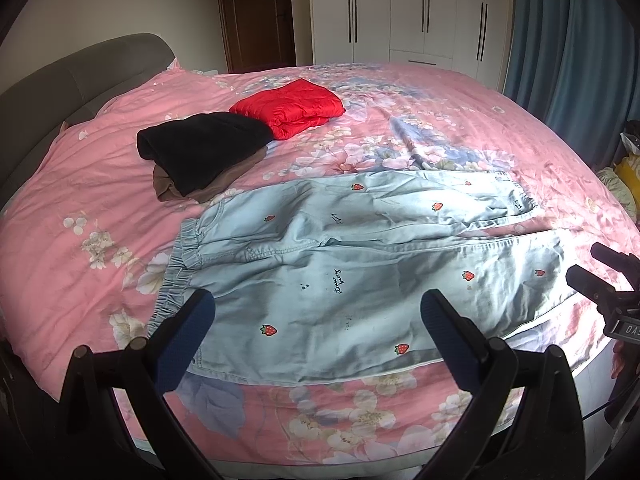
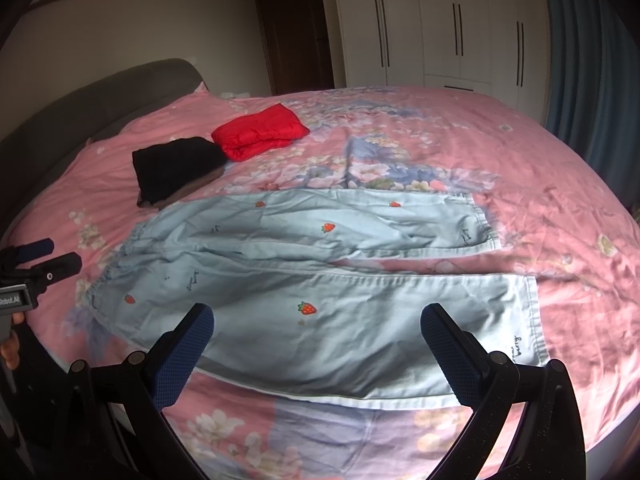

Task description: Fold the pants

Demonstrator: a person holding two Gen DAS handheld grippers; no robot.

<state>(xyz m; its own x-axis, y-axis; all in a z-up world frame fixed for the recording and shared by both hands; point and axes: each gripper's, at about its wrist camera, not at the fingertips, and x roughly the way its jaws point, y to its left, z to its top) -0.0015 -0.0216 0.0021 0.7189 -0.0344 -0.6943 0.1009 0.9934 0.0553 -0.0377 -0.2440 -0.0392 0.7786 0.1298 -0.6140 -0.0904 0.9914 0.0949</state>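
Note:
Light blue pants [image 1: 360, 264] with small strawberry prints lie spread flat on the pink floral bed, waistband to the left, both legs running right. They also show in the right wrist view [image 2: 328, 280]. My left gripper [image 1: 316, 312] is open and empty, above the near leg close to the waistband. My right gripper [image 2: 316, 320] is open and empty, above the near leg close to its cuff. The right gripper shows at the right edge of the left wrist view [image 1: 596, 276]. The left gripper shows at the left edge of the right wrist view [image 2: 44, 260].
A folded black garment [image 1: 200, 148] on a brown one and a folded red garment [image 1: 292, 106] lie behind the pants. A grey headboard [image 1: 72, 92] stands at the left. White wardrobes [image 1: 400, 12] and a blue curtain [image 1: 568, 40] stand beyond the bed.

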